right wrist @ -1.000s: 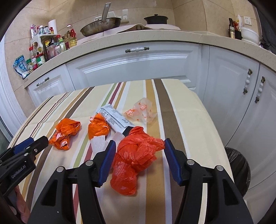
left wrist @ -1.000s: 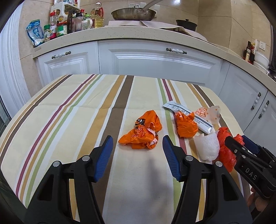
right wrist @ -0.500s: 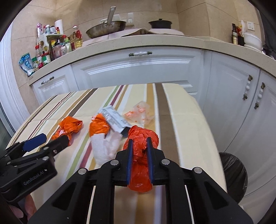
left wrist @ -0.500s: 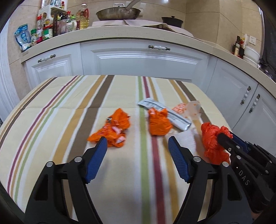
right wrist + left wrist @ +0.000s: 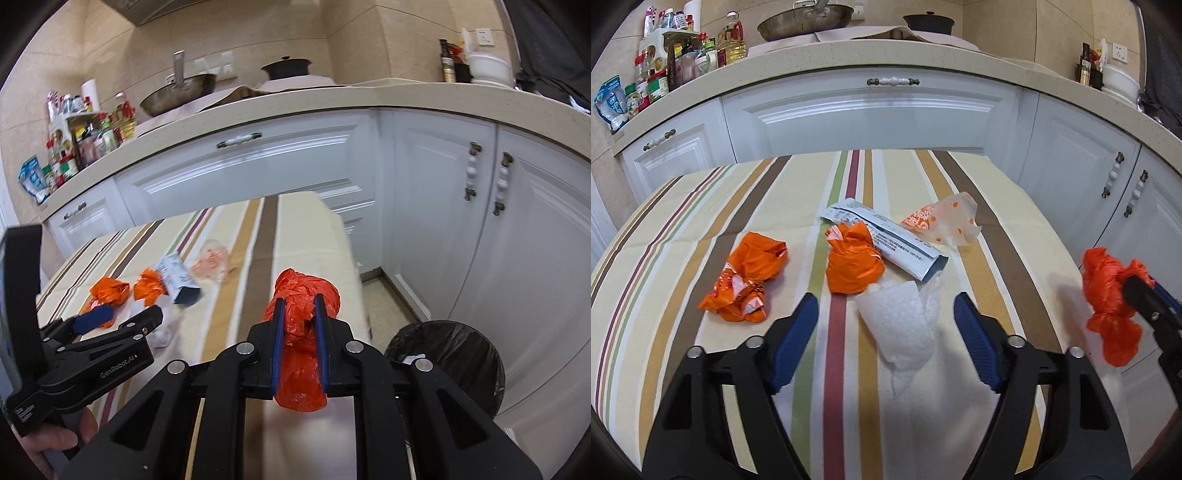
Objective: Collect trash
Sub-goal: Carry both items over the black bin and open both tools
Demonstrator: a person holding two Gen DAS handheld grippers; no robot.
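My right gripper [image 5: 299, 314] is shut on a red plastic bag [image 5: 301, 295] and holds it in the air above the table's right edge; the bag also shows in the left wrist view [image 5: 1108, 295]. My left gripper [image 5: 886, 317] is open around a white crumpled paper towel [image 5: 901, 325] on the striped tablecloth [image 5: 775, 206]. Beyond it lie two orange wrappers [image 5: 746, 280] [image 5: 853, 264], a grey-white packet [image 5: 886, 240] and a clear dotted wrapper [image 5: 945, 221].
A black-lined trash bin [image 5: 454, 362] stands on the floor right of the table, below the held bag. White cabinets [image 5: 871, 114] and a counter with bottles [image 5: 676, 55] and a pan [image 5: 805, 22] curve behind the table.
My right gripper has lifted the red bag off the table and swung it right toward the bin. My left gripper has moved right, from the orange wrapper to the paper towel.
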